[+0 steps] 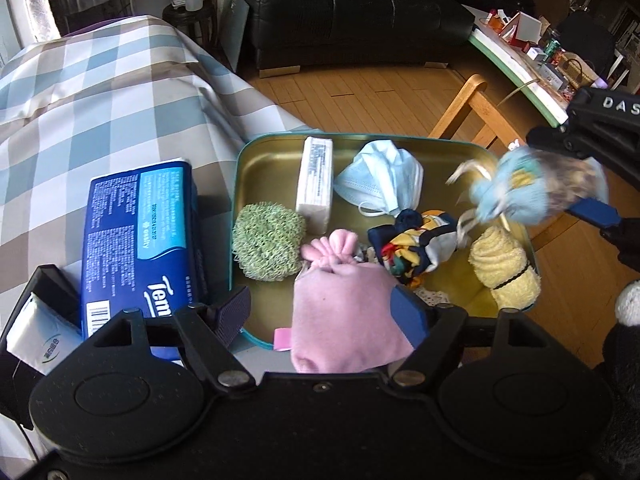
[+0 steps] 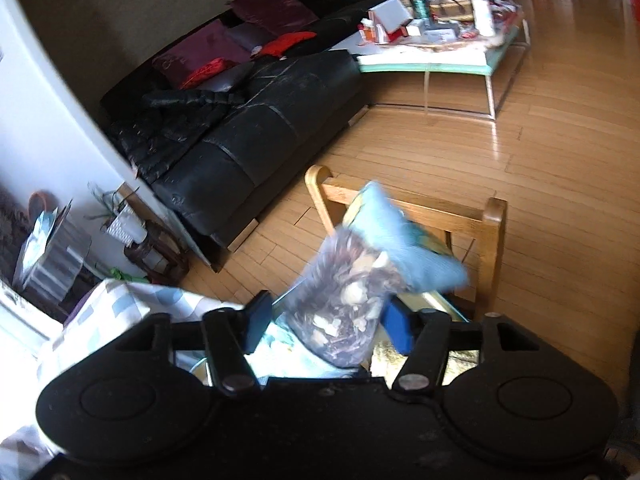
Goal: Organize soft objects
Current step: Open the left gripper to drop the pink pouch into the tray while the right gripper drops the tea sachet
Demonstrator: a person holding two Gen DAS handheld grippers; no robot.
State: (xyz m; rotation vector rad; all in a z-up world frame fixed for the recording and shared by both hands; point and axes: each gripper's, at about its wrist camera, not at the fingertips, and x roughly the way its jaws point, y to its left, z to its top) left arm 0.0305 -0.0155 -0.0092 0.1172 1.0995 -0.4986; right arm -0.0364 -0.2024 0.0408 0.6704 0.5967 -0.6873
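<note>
A gold tin tray with a teal rim holds a white tissue pack, a blue face mask, a green scrubby ball, a patterned scarf bundle, a yellow rolled towel and a pink pouch. My left gripper is open, with the pink pouch between its fingers, the right pad touching it. My right gripper holds a blurred light-blue sachet bag above the tray's right side; it also shows in the left wrist view. Its left pad stands apart from the bag.
A blue Tempo tissue pack and a black box with a white packet lie left of the tray on the checked tablecloth. A wooden chair, a black sofa and a cluttered coffee table stand beyond.
</note>
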